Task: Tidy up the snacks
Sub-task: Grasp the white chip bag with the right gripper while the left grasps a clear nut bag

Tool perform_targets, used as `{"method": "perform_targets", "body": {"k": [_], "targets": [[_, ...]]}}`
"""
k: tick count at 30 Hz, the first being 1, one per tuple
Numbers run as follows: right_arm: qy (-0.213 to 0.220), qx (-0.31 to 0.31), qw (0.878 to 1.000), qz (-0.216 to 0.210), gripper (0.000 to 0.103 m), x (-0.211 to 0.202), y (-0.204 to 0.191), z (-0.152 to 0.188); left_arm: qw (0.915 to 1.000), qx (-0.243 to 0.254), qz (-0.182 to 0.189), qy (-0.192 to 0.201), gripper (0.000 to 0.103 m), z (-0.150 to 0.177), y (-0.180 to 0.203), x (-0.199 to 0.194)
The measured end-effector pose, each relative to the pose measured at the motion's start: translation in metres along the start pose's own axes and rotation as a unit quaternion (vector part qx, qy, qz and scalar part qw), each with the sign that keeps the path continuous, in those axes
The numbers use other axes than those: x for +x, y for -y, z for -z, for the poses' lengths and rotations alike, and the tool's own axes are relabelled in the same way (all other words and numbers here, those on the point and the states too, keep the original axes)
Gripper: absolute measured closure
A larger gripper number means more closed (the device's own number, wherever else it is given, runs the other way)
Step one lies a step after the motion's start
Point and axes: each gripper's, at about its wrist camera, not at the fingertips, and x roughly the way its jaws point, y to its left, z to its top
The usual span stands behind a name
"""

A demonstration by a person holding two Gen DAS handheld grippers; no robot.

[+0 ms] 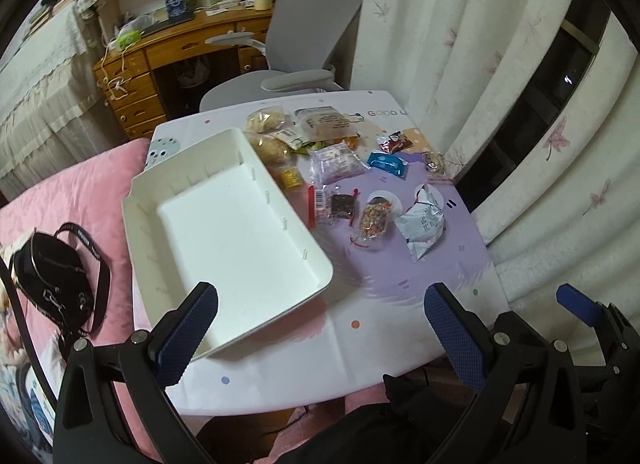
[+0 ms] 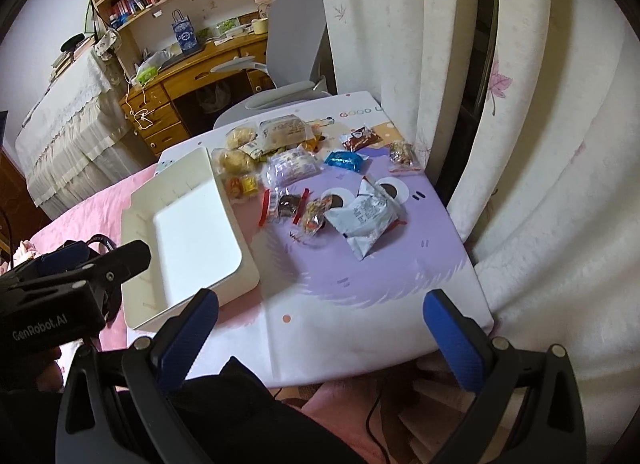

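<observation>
An empty white bin (image 1: 224, 219) stands on the left of a small table with a purple cartoon cloth (image 1: 400, 276); it also shows in the right wrist view (image 2: 192, 232). Several wrapped snacks lie right of it: a grey-white bag (image 1: 424, 225) (image 2: 366, 219), a blue packet (image 1: 386, 163) (image 2: 344, 159), a purple pack (image 1: 338, 161) (image 2: 292, 165), bread rolls (image 1: 272, 147) (image 2: 236, 161). My left gripper (image 1: 320, 328) is open and empty above the table's near edge. My right gripper (image 2: 320, 328) is open and empty, also at the near edge.
A grey office chair (image 1: 304, 47) stands behind the table, with a wooden desk and shelves (image 1: 168, 43) beyond. White curtains (image 1: 460, 43) hang to the right. A pink bedspread with a black bag (image 1: 56, 276) lies to the left.
</observation>
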Motion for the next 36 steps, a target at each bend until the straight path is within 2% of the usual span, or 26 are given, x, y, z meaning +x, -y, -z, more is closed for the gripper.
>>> {"method": "perform_targets", "body": {"k": [9,13,19,22,27,36], "targets": [[-0.017,-0.011,1.0,-0.022,0.0,0.028,0.03,-0.032,0.9999,-0.002,0.004,-0.017,0.001,-0.049,0.024,0.04],[-0.041,-0.008,0.998,-0.045,0.0,0.053,0.047,-0.048,0.9989,-0.007,0.015,-0.044,0.001,-0.074,0.036,0.072],[-0.071,-0.016,0.996,-0.049,0.0,0.097,0.066,-0.063,0.9974,0.002,-0.003,-0.072,0.001,-0.099,0.057,0.117],[-0.08,-0.027,0.995,-0.054,0.0,0.123,0.073,-0.065,0.995,-0.007,-0.002,-0.1,0.001,-0.106,0.06,0.145],[-0.104,-0.072,0.991,-0.049,0.0,0.174,0.082,-0.064,0.9871,-0.039,-0.008,-0.155,0.001,-0.109,0.059,0.194],[-0.116,-0.122,0.983,-0.078,0.0,0.226,0.091,-0.059,0.9616,-0.102,-0.013,-0.254,0.001,-0.093,0.054,0.267]]}}
